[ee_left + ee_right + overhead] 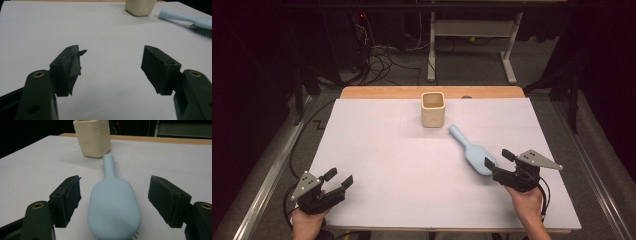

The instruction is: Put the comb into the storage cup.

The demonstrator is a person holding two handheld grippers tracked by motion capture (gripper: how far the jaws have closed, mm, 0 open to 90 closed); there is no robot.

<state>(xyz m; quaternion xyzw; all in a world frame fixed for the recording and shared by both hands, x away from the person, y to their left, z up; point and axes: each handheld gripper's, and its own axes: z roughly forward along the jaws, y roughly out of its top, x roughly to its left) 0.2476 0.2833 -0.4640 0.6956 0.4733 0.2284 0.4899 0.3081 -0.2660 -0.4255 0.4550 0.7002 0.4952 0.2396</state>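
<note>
A pale blue hairbrush (472, 150) lies bristles down on the white table sheet (392, 155), its handle pointing toward a cream square cup (432, 109) at the back. My right gripper (498, 163) is open, its jaws on either side of the brush head (113, 202) without touching it. In the right gripper view the cup (93, 137) stands just past the handle tip. My left gripper (337, 179) rests open at the front left corner with nothing between its jaws (112, 67). The brush (186, 20) and cup (140, 7) lie far ahead of it.
The wooden table edge (377, 92) runs along the back. Beyond it are cables on the floor (382, 62) and a white desk frame (472, 45). Broad bare sheet lies between the two grippers.
</note>
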